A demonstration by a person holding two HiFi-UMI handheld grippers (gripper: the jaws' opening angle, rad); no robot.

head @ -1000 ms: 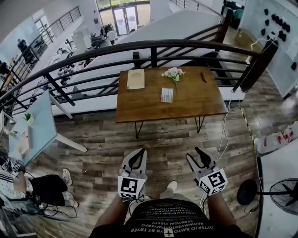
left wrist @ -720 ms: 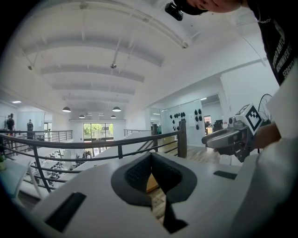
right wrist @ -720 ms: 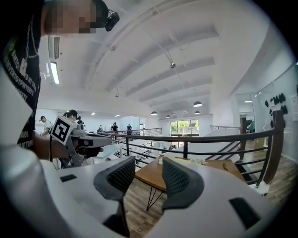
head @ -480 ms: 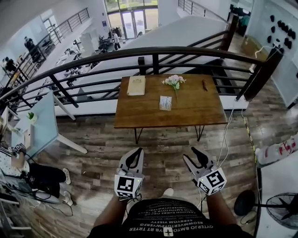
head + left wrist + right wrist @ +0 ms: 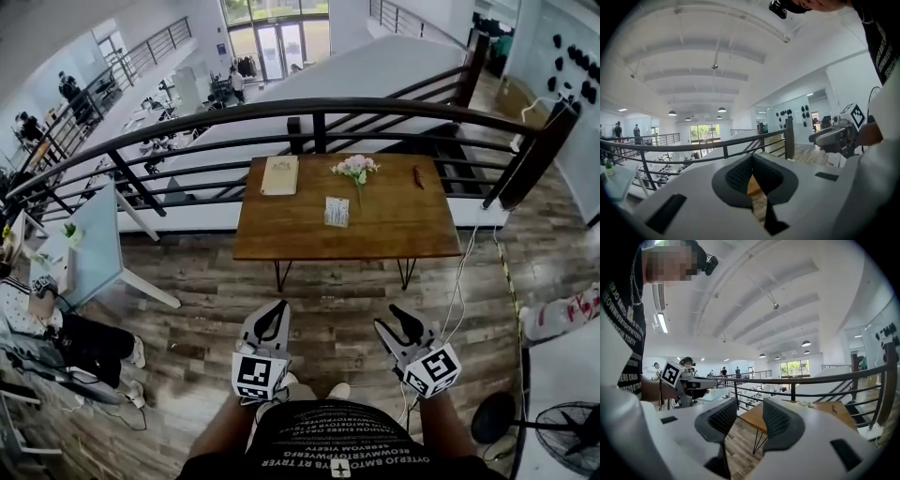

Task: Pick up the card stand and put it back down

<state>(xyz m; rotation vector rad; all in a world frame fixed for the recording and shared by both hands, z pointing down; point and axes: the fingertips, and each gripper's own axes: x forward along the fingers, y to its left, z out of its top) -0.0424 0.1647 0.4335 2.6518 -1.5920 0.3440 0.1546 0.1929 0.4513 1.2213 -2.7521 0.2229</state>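
While both grippers hang well short of the table (image 5: 403,225), the card stand (image 5: 337,212) sits on it, nothing touching it.
Stand: small upright pale card with faint bluish print, near the table's middle, well ahead of both sets of jaws and roughly between their lines. Print too small to read. Flowers (image 5: 355,169) just beyond it, book (image 5: 280,175) further out on the left gripper's side, rail (image 5: 319,108) behind the table. Left gripper (image 5: 275,309): tips (image 5: 753,157) meet, only a gap lower down between the ribbed pads, with floor and a table corner showing through it; holds nothing. Right gripper (image 5: 392,321): jaws clearly apart (image 5: 750,404), nothing between them, only floor and the table's edge (image 5: 754,420) seen through the gap. Both point roughly level towards the table.
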